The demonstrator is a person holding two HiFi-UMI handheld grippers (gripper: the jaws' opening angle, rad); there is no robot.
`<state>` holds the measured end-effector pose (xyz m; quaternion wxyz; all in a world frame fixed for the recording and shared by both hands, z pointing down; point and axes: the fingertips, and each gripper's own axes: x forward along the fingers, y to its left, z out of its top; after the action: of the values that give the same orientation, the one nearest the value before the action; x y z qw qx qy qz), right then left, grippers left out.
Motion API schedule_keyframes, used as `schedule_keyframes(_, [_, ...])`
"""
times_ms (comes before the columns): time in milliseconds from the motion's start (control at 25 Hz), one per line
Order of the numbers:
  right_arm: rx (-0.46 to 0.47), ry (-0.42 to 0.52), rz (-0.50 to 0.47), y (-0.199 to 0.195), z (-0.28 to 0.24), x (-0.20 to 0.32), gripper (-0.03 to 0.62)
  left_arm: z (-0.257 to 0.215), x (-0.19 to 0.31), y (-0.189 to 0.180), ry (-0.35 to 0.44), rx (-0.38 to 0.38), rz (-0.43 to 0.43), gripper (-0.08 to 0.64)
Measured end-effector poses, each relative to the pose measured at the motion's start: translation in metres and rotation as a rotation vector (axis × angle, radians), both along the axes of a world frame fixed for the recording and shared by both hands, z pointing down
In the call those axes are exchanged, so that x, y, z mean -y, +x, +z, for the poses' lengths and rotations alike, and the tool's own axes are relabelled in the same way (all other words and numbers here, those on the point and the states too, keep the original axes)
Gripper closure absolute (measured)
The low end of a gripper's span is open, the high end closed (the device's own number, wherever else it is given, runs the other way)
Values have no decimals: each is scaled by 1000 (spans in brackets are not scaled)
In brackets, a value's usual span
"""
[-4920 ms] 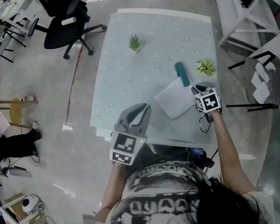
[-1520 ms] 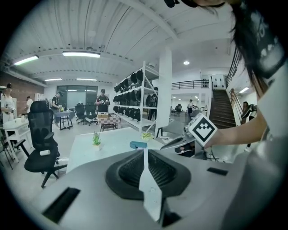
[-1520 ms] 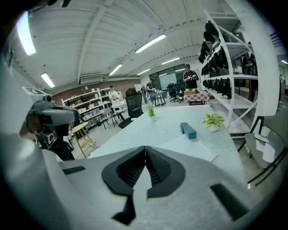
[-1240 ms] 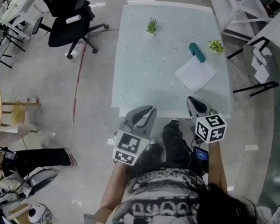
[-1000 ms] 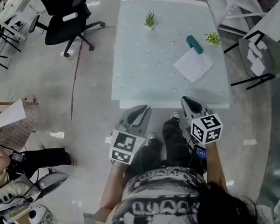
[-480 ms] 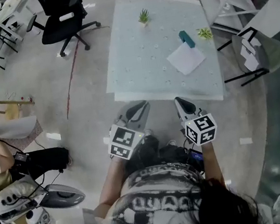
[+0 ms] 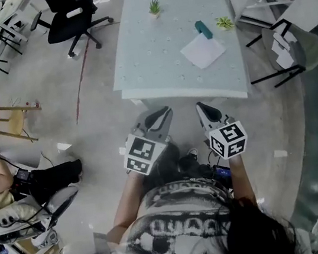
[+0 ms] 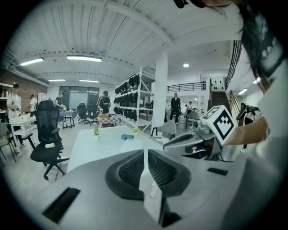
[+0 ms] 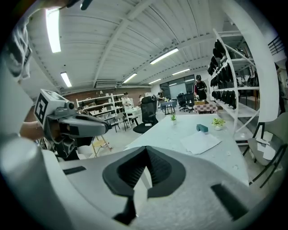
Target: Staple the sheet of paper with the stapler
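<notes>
White sheet of paper (image 7: 202, 50) lies flat beside the teal stapler (image 7: 203, 29). Left claw (image 7: 158, 116) and right claw (image 7: 203, 110) are closed, empty.

The head view looks steeply down from above the person onto the left gripper (image 7: 164, 112), the right gripper (image 7: 199, 107) and, farther off, the table (image 7: 153, 52). Each gripper view looks along its own jaws, low and nearly level, toward that same table, shared by all three views.
</notes>
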<state>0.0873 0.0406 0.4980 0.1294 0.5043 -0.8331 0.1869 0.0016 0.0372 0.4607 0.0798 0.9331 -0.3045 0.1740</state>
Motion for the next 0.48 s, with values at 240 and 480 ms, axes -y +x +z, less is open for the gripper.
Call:
schedule_keyframes(240, [14,28,-24,6,-7,-23,606,-2,-27,13,2,16,2,535])
schedule_keyframes(480, [19,44,-39,10,-9,-38,606,-3,-46,19,9,27,2,535])
